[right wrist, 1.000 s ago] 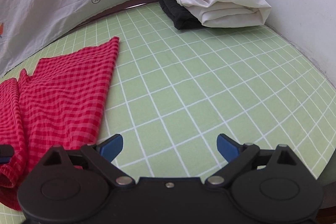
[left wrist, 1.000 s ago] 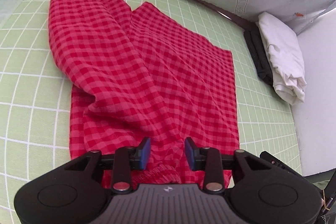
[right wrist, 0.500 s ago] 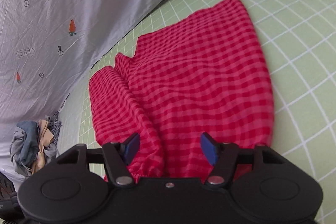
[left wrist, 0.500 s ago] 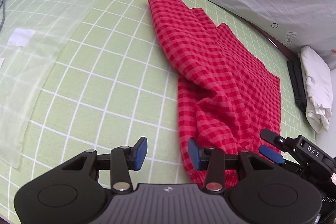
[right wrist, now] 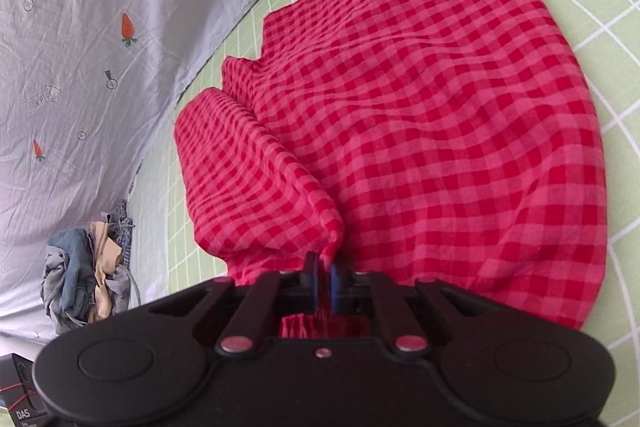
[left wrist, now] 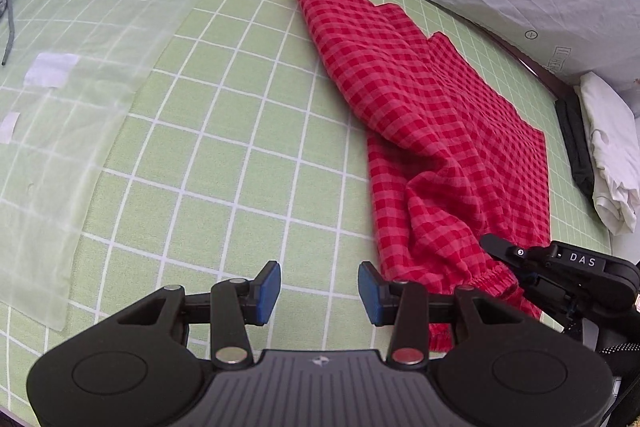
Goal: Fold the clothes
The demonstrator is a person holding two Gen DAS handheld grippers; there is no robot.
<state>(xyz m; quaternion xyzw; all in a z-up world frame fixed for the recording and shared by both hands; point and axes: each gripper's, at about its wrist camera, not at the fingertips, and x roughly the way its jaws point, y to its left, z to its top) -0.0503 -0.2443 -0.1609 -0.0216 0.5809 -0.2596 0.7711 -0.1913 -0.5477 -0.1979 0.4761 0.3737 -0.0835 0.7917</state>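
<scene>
Red checked trousers [left wrist: 432, 131] lie on the green grid sheet [left wrist: 248, 131], legs stretching away toward the far grey cloth, elastic waistband [left wrist: 488, 277] nearest me. In the right wrist view the same trousers [right wrist: 420, 131] fill the frame, one leg folded over the other. My right gripper [right wrist: 325, 283] is shut on the trousers' fabric at the waistband; it also shows in the left wrist view as the right gripper [left wrist: 560, 267] at the waistband's right end. My left gripper [left wrist: 319, 291] hangs open over bare sheet, just left of the waistband, holding nothing.
A folded white garment [left wrist: 612, 151] on a dark one [left wrist: 576, 147] sits at the far right edge. A heap of unfolded clothes [right wrist: 88, 267] lies at the far left. A clear plastic sheet [left wrist: 60, 99] covers the left part of the bed. Grey printed cloth [right wrist: 80, 47] backs the bed.
My right gripper has swung onto the trousers and shut on the fabric at the waistband. My left gripper has moved off the trousers to the left and stays open.
</scene>
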